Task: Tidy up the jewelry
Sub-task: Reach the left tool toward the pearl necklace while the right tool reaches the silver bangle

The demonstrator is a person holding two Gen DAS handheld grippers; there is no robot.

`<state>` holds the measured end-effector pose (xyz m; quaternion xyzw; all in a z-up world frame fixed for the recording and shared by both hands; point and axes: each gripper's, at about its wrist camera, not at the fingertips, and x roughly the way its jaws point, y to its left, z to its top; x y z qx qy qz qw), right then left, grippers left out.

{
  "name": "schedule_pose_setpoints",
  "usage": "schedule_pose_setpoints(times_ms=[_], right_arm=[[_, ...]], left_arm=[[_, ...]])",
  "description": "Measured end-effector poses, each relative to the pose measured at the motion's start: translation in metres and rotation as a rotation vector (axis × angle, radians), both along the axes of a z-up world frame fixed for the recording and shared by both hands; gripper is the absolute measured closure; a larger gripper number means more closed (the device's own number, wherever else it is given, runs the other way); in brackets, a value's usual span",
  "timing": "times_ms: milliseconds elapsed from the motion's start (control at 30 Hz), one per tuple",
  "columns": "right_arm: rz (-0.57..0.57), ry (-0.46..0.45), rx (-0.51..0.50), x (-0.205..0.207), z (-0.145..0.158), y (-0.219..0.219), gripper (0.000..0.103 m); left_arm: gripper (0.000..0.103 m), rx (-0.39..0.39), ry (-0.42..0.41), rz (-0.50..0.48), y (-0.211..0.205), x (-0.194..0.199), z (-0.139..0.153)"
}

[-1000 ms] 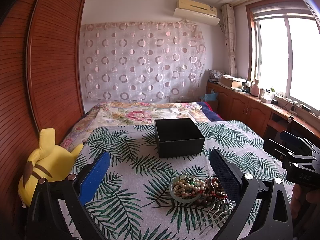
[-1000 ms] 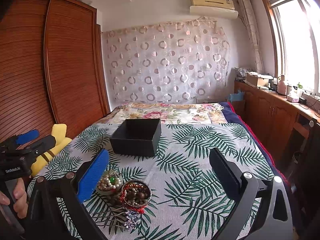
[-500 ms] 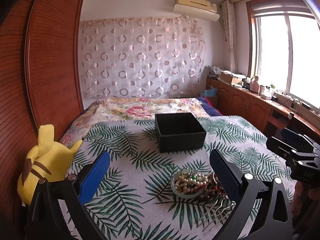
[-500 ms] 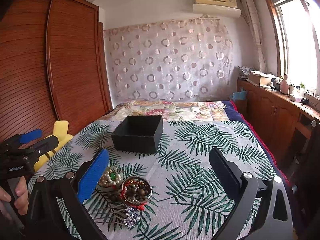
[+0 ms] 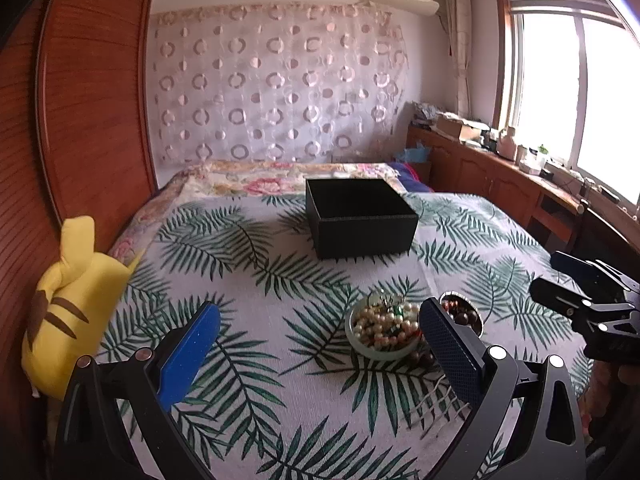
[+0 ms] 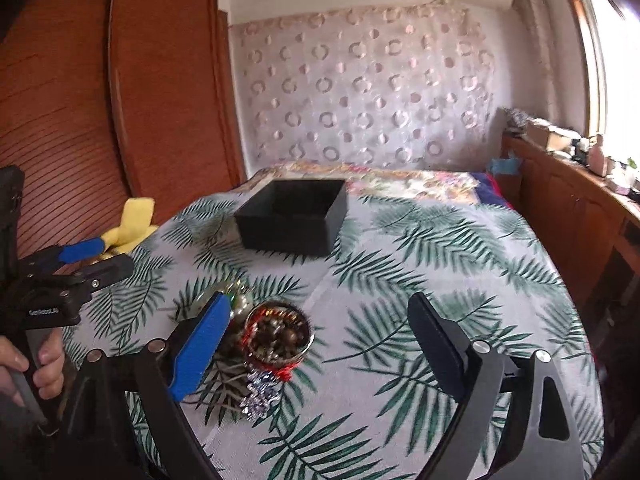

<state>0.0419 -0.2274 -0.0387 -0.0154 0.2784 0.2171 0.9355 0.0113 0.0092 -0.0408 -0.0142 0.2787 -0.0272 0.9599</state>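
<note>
Jewelry sits in a small cluster on the bed (image 5: pixel 248 280), on the palm-leaf cover, toward the near edge and nearer the window side than the wardrobe side. The cluster consists of a pale bowl of pearl beads (image 5: pixel 382 330), a second bowl of dark brown and red beads (image 6: pixel 278 334) touching or just beside it, and a silver ornament (image 6: pixel 260 394) lying on the cover at the near side of the dark bowl. Thin metal pieces lie beside the bowls; their kind cannot be told.

Black box (image 5: pixel 360 216), open-topped, stands upright farther up the bed, near the middle, well apart from the bowls.

Left gripper (image 5: pixel 320 344) is above the near edge of the bed with its jaws spread wide and nothing between the pads. The pearl bowl lies ahead of it, just inside its right finger; the dark bowl is partly hidden behind that finger.

Right gripper (image 6: pixel 316 328) also stands wide; its jaws have just been closing slightly, and no pad presses on anything. The dark bowl lies ahead between its fingers, close to the blue left pad, which partly covers the pearl bowl.

A yellow plush toy (image 5: pixel 68 312) rests at the wardrobe-side edge of the bed.
</note>
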Motion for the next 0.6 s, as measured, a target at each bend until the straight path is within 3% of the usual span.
schedule_pose_setpoints(times_ms=[600], right_arm=[[0.183,0.240,-0.073,0.048,-0.050,0.043,0.024]], left_arm=[[0.006,-0.007,0.131,-0.024,0.008,0.018,-0.040]])
